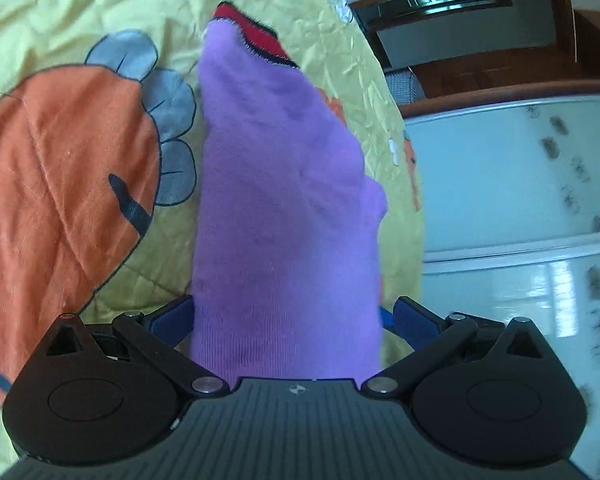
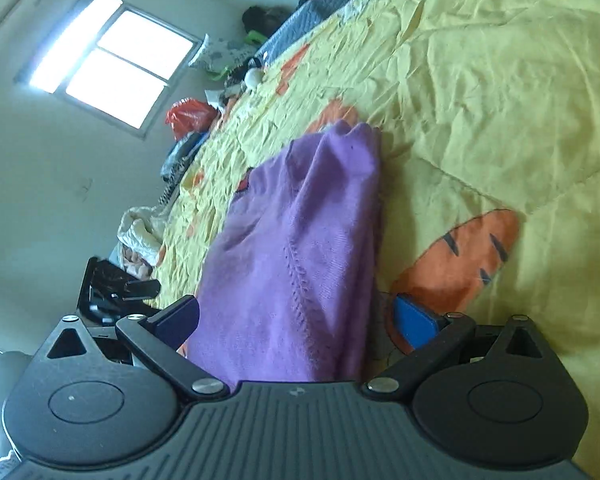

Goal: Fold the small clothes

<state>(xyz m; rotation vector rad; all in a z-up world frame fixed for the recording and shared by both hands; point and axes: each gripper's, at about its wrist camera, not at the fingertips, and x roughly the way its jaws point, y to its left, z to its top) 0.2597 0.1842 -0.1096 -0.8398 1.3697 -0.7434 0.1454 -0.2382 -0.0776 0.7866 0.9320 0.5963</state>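
You have a purple sock (image 1: 284, 200) running straight out from between the fingers of your left hand-held gripper (image 1: 288, 320), its far end showing a red and black band (image 1: 260, 36) where it reaches the yellow bedspread (image 1: 80, 8). The blue pads stand well apart on either side of the cloth, so that gripper reads as wide open; whether anything under the sock is pinching it, you cannot tell from here. Your right hand-held gripper (image 2: 296, 320) shows much the same: purple fabric (image 2: 300, 240) lies between its spread fingers, bunched and creased toward the far end, resting on the bedspread beside an orange carrot print (image 2: 460, 256). Its pads are also set wide, with no sign of a clamp on the cloth. As for progress, the sock looks stretched lengthwise between your two tools and not yet doubled over, so the fold itself seems still ahead of you: bring one end onto the other, then flatten the bunched part. Clutter sits along the far edge of the bed near the window (image 2: 108, 60), well apart from your work.
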